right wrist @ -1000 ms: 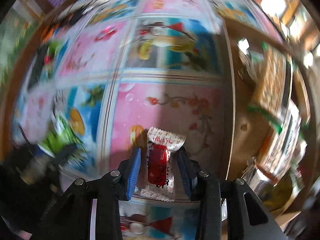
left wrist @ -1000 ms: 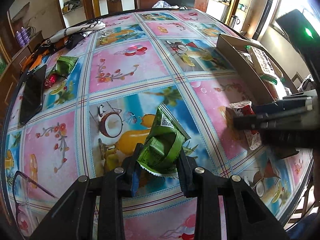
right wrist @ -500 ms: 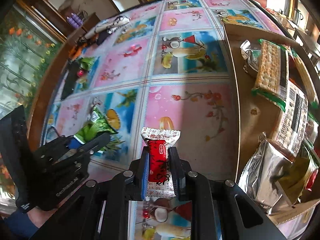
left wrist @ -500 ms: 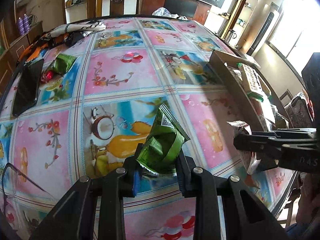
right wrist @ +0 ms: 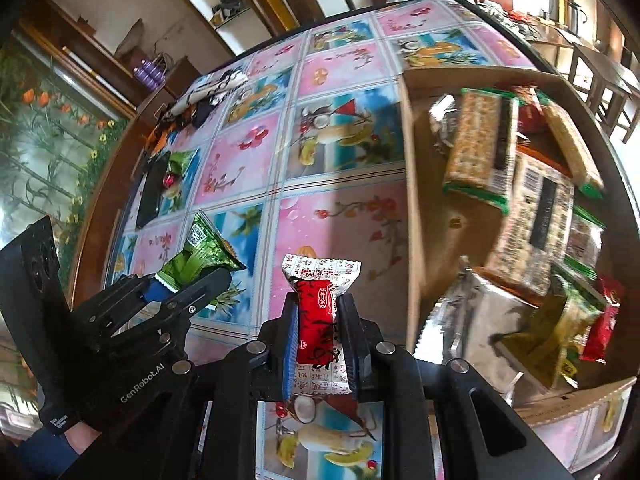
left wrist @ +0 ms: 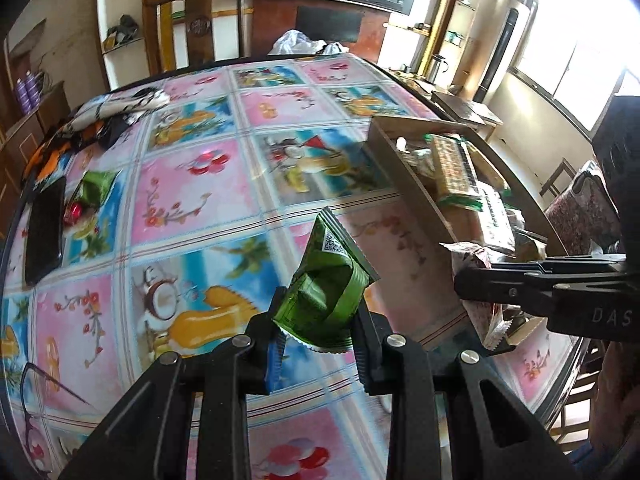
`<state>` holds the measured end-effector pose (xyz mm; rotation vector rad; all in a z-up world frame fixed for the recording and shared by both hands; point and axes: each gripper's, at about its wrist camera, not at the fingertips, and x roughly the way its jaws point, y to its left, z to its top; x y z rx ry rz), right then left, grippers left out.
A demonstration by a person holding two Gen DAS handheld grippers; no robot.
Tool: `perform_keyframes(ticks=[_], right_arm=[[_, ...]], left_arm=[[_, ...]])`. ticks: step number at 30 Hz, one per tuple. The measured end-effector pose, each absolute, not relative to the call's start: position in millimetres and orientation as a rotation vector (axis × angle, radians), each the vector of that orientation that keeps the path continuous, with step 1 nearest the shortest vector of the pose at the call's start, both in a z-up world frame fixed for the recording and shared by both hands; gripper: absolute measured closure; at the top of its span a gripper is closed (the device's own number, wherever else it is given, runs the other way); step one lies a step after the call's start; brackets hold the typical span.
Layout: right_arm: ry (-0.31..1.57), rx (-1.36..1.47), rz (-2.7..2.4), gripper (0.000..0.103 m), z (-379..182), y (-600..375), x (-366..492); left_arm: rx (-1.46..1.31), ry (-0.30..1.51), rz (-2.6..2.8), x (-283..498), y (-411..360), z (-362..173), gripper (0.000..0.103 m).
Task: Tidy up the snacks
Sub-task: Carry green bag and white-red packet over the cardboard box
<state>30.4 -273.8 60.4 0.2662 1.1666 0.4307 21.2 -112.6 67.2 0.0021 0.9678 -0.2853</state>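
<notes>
My left gripper (left wrist: 320,340) is shut on a green snack packet (left wrist: 328,284), held clear above the tablecloth. My right gripper (right wrist: 318,340) is shut on a red and white candy packet (right wrist: 318,312), also lifted off the table. In the right wrist view the left gripper (right wrist: 188,288) with the green packet (right wrist: 200,256) hangs at the left. In the left wrist view the right gripper (left wrist: 480,280) reaches in from the right. A cardboard box (right wrist: 408,184) with several snack packs stands just right of both. Another green packet (left wrist: 94,188) lies far left.
A black phone (left wrist: 44,232) lies near the table's left edge, beside a small red candy (left wrist: 74,210). Eyeglasses (left wrist: 36,400) rest at the near left. Crumpled cloth (left wrist: 120,108) sits at the far left. A wooden chair (left wrist: 192,24) stands behind the table (left wrist: 192,192).
The right gripper closed on the red candy packet and lifted it off the table. Both grippers rose with their packets and shifted toward the box.
</notes>
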Motion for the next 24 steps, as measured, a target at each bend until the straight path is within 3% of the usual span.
perform_keyframes(ticks=[24], right_arm=[[1.135,0.401,0.306,0.082,57,-386,34]], left_arm=[[0.182,0.937,-0.429,34,-244,77,0.075]])
